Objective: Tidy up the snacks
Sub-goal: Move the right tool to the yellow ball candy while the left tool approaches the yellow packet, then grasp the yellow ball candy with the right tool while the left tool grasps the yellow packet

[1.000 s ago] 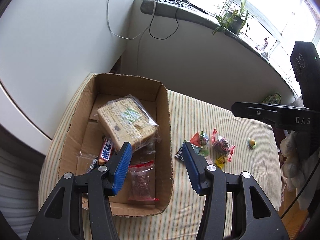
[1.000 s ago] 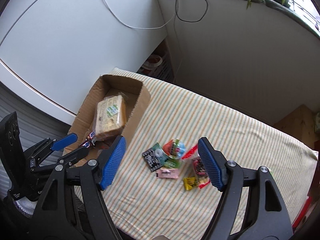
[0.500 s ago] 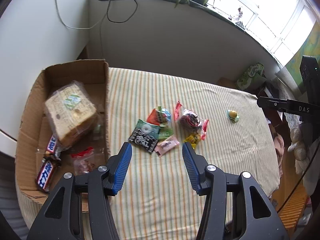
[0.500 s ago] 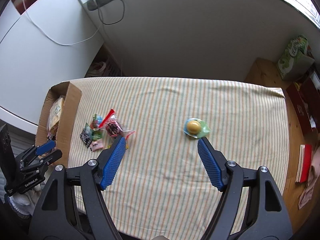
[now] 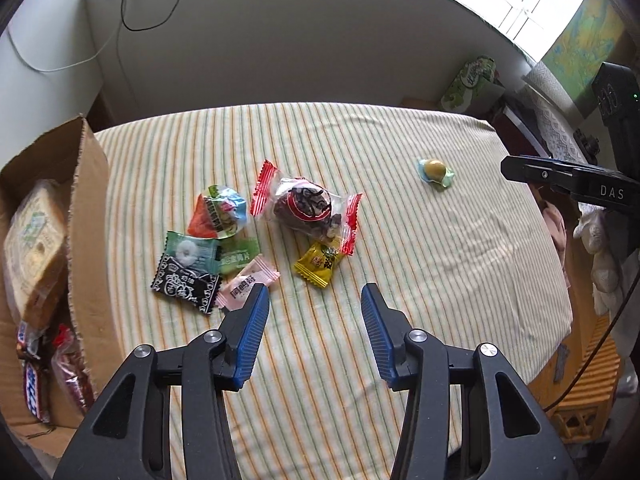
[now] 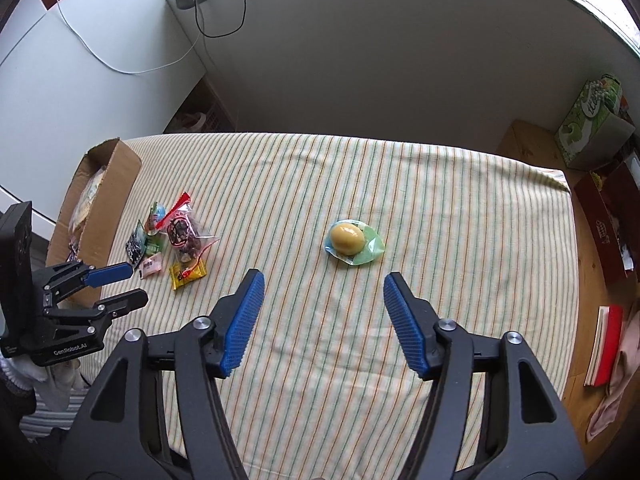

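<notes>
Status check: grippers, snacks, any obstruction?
Left gripper and right gripper open, empty, right just closing. Loose snacks and egg candy outside box. Nothing blocking.

Snack pile [image 5: 256,240] lies between box [image 5: 86,216] at left and egg snack [image 5: 435,171] at right.

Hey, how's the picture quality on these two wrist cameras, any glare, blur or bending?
Left wrist view: sharp, window blown out at upper right, striped tablecloth edges bowed by the fisheye, corners dark. Right wrist view: also sharp, soft even daylight, the egg-shaped snack showing a small highlight, table edges curved likewise.
</notes>
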Demonstrator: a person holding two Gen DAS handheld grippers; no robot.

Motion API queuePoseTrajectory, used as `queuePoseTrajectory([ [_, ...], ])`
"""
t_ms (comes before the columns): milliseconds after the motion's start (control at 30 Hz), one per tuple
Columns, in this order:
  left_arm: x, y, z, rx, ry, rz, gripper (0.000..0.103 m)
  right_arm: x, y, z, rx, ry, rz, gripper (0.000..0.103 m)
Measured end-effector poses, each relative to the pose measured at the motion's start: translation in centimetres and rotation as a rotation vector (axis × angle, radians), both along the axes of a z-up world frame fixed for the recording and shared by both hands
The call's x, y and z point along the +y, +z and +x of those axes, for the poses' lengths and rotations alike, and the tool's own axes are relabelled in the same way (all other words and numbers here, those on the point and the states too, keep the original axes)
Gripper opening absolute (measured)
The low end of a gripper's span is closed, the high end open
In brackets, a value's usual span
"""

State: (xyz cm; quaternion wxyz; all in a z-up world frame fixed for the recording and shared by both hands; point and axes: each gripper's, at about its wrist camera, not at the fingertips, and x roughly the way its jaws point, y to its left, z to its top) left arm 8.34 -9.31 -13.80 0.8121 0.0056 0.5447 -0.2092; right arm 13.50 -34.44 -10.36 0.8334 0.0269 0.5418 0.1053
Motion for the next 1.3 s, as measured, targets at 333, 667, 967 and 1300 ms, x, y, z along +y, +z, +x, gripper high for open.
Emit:
queuePoseTrajectory([
  [333, -2.5, -2.9, 1.9, 0.027, -0.046, 0.08, 0.046, -0.4, -2.7, 1.8, 0.025, 0.063, -0.018, 0.054],
  [667, -4.0, -3.8, 2.3, -0.006, -0.088, 0.147, 0.046, -0.2, -4.0, 3.1, 0.043, 0.089, -0.012, 0.043],
  [967, -4.4, -4.0, 2.2, -0.042, -0.094, 0.161, 0.035, 0.7, -5.5, 4.8, 0.072, 0.077, -0.048, 0.038],
  [1300, -4.8, -4.1, 2.4, -0.051, -0.084, 0.161, 0.022, 1.4, -6.7, 5.7, 0.091, 0.081, -0.079, 0.028],
])
